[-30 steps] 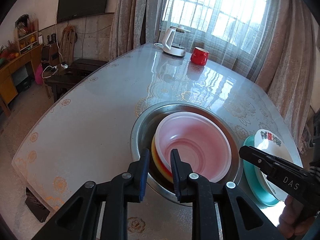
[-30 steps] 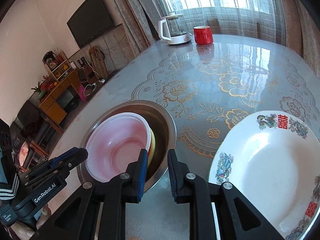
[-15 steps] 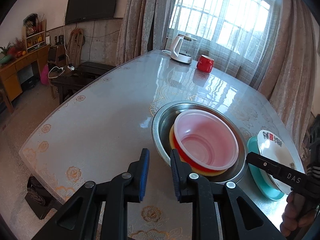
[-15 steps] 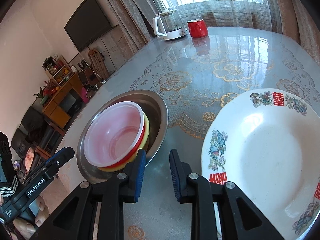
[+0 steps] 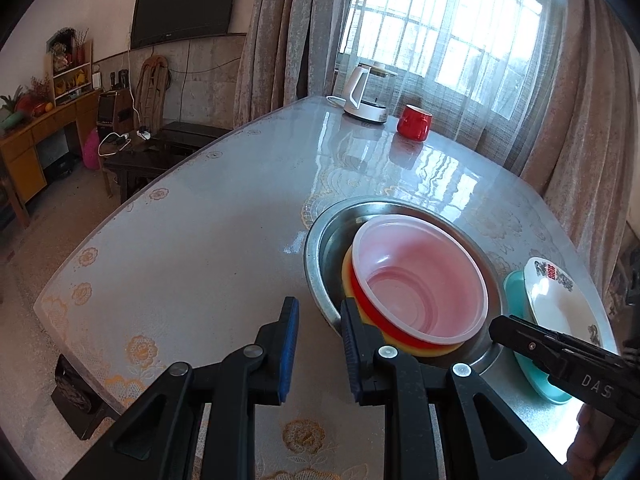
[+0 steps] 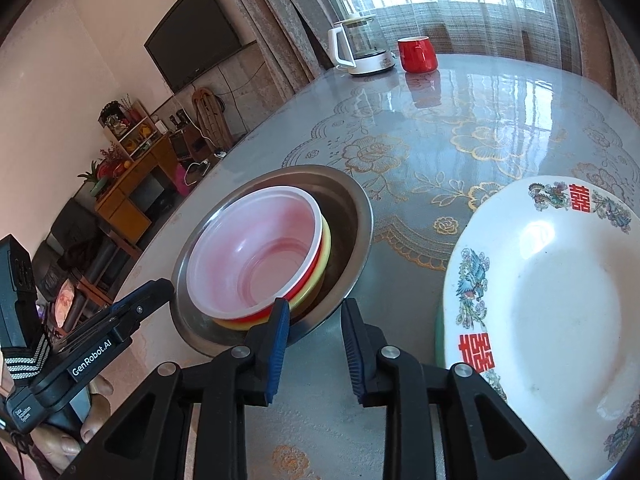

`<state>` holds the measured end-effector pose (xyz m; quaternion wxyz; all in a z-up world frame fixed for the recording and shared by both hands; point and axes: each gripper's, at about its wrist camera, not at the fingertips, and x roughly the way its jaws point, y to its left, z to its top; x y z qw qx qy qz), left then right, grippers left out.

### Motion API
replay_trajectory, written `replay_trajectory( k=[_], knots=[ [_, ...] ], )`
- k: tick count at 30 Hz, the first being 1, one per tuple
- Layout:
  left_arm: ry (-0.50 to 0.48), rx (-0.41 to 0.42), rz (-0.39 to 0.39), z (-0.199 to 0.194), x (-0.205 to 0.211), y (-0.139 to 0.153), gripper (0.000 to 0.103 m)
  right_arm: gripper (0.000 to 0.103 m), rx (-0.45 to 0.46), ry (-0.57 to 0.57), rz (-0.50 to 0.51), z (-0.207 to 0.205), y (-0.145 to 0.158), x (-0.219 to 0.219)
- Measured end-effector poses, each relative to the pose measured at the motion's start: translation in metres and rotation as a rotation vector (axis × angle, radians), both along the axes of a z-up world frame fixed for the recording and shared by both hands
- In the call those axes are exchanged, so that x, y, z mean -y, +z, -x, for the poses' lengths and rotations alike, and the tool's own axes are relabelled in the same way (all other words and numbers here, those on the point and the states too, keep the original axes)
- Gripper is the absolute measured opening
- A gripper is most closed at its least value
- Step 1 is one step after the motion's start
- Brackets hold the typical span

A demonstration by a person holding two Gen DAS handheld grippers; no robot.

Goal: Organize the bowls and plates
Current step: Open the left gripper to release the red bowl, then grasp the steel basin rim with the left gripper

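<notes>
A steel basin (image 5: 320, 248) (image 6: 352, 216) sits on the table and holds a nested stack: a translucent pink bowl (image 5: 420, 280) (image 6: 256, 252) on a red bowl and a yellow bowl (image 5: 400, 338) (image 6: 324, 256). To its right a white patterned plate (image 6: 552, 300) (image 5: 552, 304) lies on a teal plate (image 5: 516, 292). My left gripper (image 5: 318, 344) is open and empty at the basin's near left rim. My right gripper (image 6: 314, 340) is open and empty, just in front of the basin, left of the white plate.
A white kettle (image 5: 366, 94) (image 6: 360, 46) and a red mug (image 5: 414, 122) (image 6: 416, 54) stand at the table's far end by the curtained window. The table edge runs along the left, with a dark low table (image 5: 160, 152) and wooden cabinet (image 5: 36, 148) beyond.
Both grippers have drawn back from the basin and risen a little. The jaws of both stay open and empty. The bowls and plates have not moved.
</notes>
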<state>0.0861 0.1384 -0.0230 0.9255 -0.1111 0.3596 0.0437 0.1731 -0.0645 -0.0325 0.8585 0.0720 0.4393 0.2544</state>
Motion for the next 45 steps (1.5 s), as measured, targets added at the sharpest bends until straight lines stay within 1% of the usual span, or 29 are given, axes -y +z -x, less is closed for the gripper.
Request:
replay_trajectory(
  k=[5,8,11,18,22,25,28,31,36,42,45],
  knots=[
    [-0.016,-0.005,-0.043,-0.010,0.005,-0.003,0.022,0.030,-0.001,-0.001,-0.010,0.000,-0.001,0.002],
    [-0.019,-0.012,-0.060,-0.015,0.008,-0.007,0.022,0.030,-0.003,-0.002,-0.004,-0.001,-0.001,0.002],
    [-0.009,-0.010,-0.088,-0.017,0.011,-0.010,0.022,0.031,0.014,-0.010,0.014,-0.001,0.001,0.003],
    [0.005,-0.011,-0.083,-0.027,0.007,-0.012,0.022,0.031,0.027,-0.037,0.044,0.000,0.005,0.011],
    [0.005,-0.012,-0.065,-0.034,0.004,-0.012,0.022,0.031,0.061,-0.038,0.085,0.006,0.012,0.013],
    [-0.006,-0.016,-0.077,-0.037,0.005,-0.012,0.022,0.031,0.072,-0.037,0.104,0.007,0.014,0.014],
    [-0.023,-0.034,-0.080,-0.039,0.006,-0.016,0.022,0.031,0.070,-0.038,0.111,0.006,0.013,0.015],
    [-0.024,-0.034,-0.081,-0.039,0.006,-0.016,0.022,0.031,0.061,-0.032,0.115,0.003,0.008,0.013],
    [-0.030,-0.040,-0.080,-0.040,0.006,-0.015,0.023,0.030,0.075,-0.027,0.119,0.000,0.007,0.009],
    [-0.032,-0.049,-0.054,-0.040,0.003,-0.015,0.023,0.030,0.057,-0.024,0.099,-0.004,0.009,0.007],
    [-0.034,-0.052,-0.044,-0.040,0.001,-0.015,0.023,0.031,0.057,-0.035,0.116,-0.006,0.009,0.006]
  ],
)
